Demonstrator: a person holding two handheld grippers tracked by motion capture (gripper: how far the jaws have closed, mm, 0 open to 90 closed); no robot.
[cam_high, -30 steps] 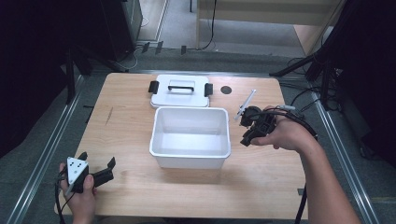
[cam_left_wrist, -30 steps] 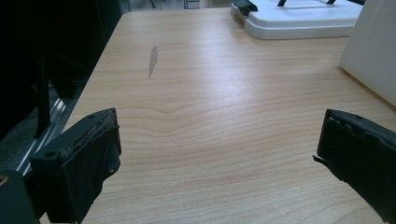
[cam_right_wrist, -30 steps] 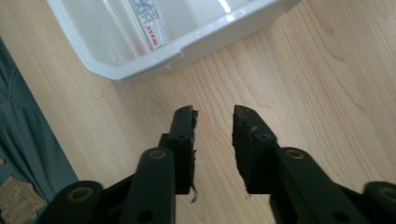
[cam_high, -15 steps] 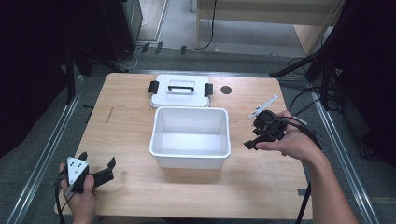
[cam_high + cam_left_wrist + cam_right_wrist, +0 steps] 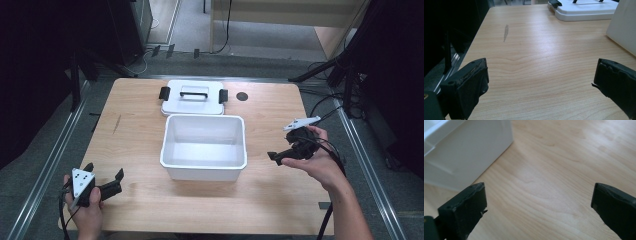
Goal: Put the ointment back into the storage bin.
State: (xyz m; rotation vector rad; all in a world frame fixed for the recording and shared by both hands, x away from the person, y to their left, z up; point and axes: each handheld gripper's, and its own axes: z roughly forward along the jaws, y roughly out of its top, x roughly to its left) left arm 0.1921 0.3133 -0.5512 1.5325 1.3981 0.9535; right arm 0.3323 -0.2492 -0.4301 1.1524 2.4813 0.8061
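high view: white bin [image 5: 204,146] standing open at the centre of the wooden table [image 5: 140,125], its white lid [image 5: 193,99] lying flat just behind it, black latches at both ends. right gripper [image 5: 278,156], held in a hand just to the right of the bin, jaws spread wide, having just been opening, nothing between them; bare wood under them in the right gripper view. left gripper [image 5: 116,184] at the near left corner, jaws likewise released and empty, well apart from the bin.
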